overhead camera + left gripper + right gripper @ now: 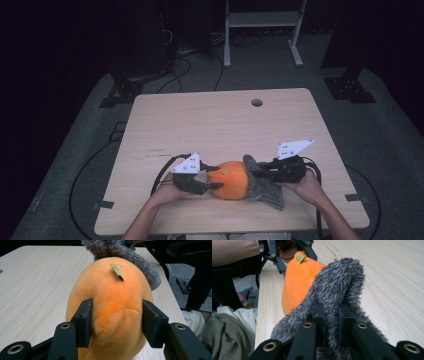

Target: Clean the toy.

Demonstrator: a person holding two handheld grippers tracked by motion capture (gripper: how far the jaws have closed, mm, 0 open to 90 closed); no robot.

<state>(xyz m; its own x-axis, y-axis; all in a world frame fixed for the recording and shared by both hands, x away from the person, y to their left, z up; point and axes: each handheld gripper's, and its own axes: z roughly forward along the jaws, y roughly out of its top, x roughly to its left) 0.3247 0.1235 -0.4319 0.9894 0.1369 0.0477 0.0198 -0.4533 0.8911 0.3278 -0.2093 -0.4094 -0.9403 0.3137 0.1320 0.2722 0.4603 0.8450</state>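
Orange plush toy (231, 180) lies on tabletop (220, 125), long axis running tool to tool. Left tool (212, 177) clamps its left end; right tool (253, 174) pinches grey fuzzy cloth (262, 187) covering its right end.

Table (220, 120) far half bare; open passage there, cable hole (257, 102) aside. Near edge: orange plush (231, 180) and grey fuzzy cloth (265, 187), touching, block the gap between both grippers.

Dark room, grey carpet (380, 145); white frame (262, 30) (behind wooden table (225, 120)).
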